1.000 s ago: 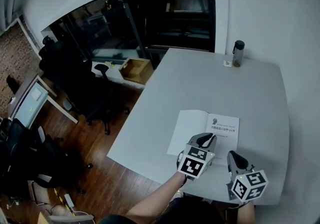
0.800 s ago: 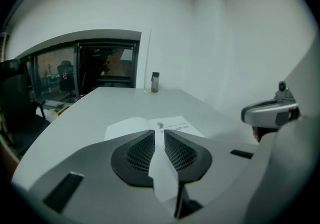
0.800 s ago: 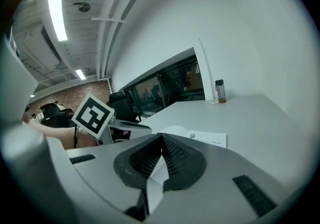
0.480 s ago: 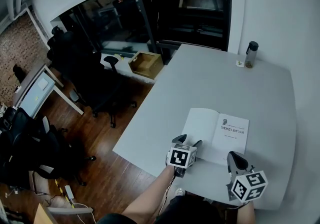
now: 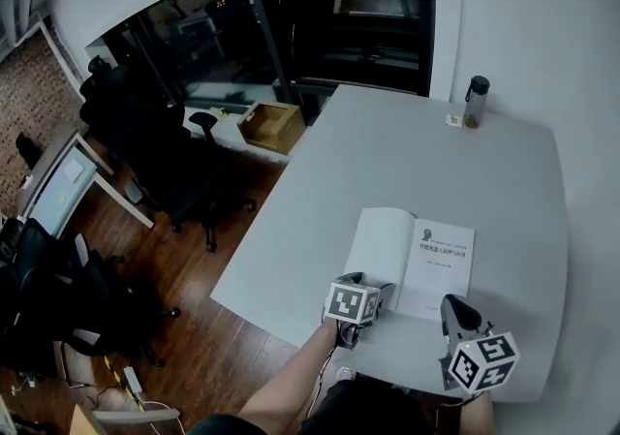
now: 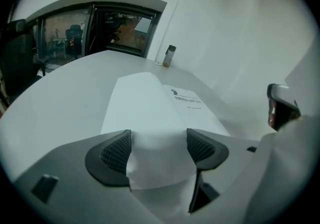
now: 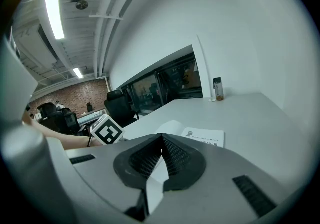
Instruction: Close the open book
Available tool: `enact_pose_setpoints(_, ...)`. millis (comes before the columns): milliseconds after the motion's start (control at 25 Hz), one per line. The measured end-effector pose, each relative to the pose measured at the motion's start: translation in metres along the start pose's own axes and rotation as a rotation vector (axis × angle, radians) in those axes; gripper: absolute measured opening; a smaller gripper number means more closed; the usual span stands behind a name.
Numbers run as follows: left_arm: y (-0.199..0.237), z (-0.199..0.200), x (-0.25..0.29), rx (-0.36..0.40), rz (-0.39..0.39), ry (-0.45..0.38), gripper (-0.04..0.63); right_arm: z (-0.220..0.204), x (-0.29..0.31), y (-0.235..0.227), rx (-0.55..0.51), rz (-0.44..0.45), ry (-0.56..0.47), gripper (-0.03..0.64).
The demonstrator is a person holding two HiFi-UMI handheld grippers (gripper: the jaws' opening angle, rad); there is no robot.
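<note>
While the open book (image 5: 417,254) lies flat just as it did a second ago, towards the near edge of the grey table (image 5: 417,152), with its blank page on the left and its printed page on the right, the left gripper (image 5: 371,285) has shifted. A second ago it hung over the near edge of the book, close to the fold between the pages. It now sits lower and further left, at the near left corner of the blank page. Its jaws have just been opening and stand well apart. In the left gripper view the near edge of the blank page shows between the two ribbed pads (image 6: 116,150), and neither pad presses on the paper.

The right gripper (image 5: 455,309) is in the same spot as before, beside the near right corner of the book and clear of it. Its jaws are closed on each other with nothing between them, as the right gripper view shows. That view also takes in the left gripper's marker cube (image 7: 106,131) and the forearm behind it.

At the far edge of the table a dark-capped bottle (image 5: 474,102) stands upright, well apart from the book.
</note>
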State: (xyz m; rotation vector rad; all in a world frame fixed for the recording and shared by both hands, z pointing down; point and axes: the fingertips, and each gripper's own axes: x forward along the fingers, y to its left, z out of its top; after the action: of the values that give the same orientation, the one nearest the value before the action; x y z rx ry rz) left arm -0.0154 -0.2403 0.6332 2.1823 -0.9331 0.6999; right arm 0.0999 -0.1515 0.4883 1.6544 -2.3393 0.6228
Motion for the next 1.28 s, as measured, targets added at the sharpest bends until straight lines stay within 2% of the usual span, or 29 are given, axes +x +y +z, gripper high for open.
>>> enact_pose_setpoints(160,-0.020,0.006,0.001,0.014,-0.052,-0.011,0.331,0.000,-0.003,-0.002,0.002,-0.006,-0.003,0.003)
enact_pose_setpoints(480,-0.081,0.030,0.001,0.133,-0.132,-0.070,0.331,0.004,-0.014,-0.013,0.002,-0.032,-0.019,0.003)
enact_pose_setpoints(920,-0.185,0.063,-0.016,0.307,-0.304,-0.167,0.331,0.011,-0.040,-0.041,0.015,-0.077,-0.064,0.003)
enact_pose_setpoints(1280,-0.229,0.081,-0.048,0.361,-0.344,-0.238,0.331,0.017,-0.055,-0.065,0.035,-0.084,-0.099,0.003)
